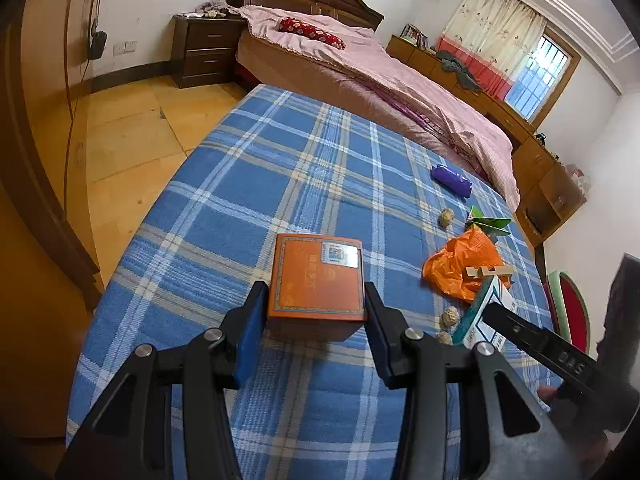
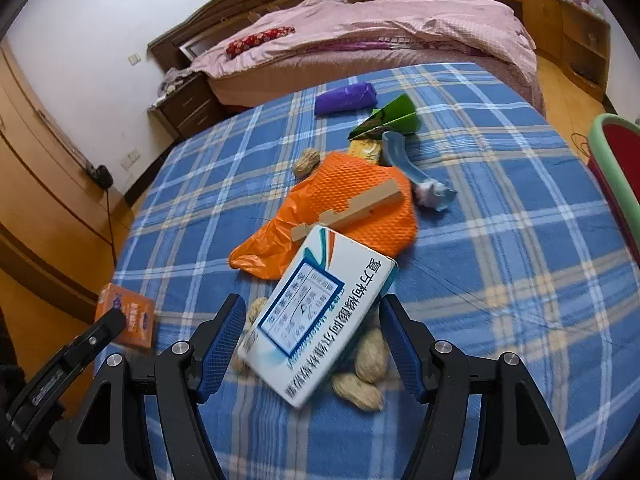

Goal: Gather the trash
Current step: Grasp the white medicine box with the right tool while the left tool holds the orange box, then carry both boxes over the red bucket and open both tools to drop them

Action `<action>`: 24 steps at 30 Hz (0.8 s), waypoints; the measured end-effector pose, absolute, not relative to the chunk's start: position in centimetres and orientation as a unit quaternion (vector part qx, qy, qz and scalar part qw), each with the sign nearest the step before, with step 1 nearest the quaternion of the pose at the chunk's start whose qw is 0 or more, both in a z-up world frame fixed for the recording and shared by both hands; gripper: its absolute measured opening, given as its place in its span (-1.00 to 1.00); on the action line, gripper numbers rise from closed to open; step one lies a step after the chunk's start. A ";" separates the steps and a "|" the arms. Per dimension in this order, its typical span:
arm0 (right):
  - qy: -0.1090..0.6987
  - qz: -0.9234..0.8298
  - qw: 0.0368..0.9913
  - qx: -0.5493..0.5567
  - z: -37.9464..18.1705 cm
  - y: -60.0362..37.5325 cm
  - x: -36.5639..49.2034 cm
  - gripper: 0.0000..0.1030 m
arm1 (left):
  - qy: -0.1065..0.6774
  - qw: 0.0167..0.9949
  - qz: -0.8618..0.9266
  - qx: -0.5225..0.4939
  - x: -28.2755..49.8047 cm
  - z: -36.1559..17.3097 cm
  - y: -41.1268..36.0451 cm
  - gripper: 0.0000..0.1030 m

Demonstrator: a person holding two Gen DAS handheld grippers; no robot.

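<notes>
My left gripper is shut on an orange box, held a little above the blue plaid blanket; the right wrist view shows that box at the lower left. My right gripper is shut on a tilted white medicine box, over several peanuts. Just beyond lies a crumpled orange bag with a wooden piece on it. Further back are a green wrapper, a yellow packet, a blue scrap and a purple bag roll.
The blanket covers a raised surface beside a bed with a pink cover. A dark nightstand stands at the bed's head. Wooden floor lies left of the blanket. A red chair with a green rim stands at the right.
</notes>
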State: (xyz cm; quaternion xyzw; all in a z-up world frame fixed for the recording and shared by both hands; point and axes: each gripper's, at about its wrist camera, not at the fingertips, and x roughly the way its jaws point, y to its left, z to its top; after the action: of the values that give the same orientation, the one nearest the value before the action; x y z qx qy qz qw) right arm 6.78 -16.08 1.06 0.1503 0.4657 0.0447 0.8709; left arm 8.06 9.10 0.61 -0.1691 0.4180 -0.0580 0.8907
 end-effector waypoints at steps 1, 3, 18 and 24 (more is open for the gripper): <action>0.467 0.042 0.871 0.145 0.8 -15.9 7.0 0.37 | 0.419 0.890 -0.059 -0.171 8.1 0.5 9.2 -0.09; 0.471 0.036 0.871 0.136 0.5 -15.5 7.5 0.37 | 0.419 0.890 -0.062 -0.171 8.0 0.3 9.2 -0.09; 0.415 0.054 0.896 0.151 2.6 -17.3 4.9 0.13 | 0.420 0.887 -0.083 -0.174 7.8 0.4 8.1 -0.09; 0.364 0.061 0.911 0.186 5.7 -20.0 1.9 0.13 | 0.412 0.890 -0.103 -0.165 6.9 1.6 6.3 -0.09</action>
State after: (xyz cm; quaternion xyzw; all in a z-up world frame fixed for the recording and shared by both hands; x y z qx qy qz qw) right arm 1.94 -20.01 5.69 0.1860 0.3641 0.0605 0.9106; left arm 6.88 6.28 1.62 -0.1654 0.4117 -0.1029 0.8903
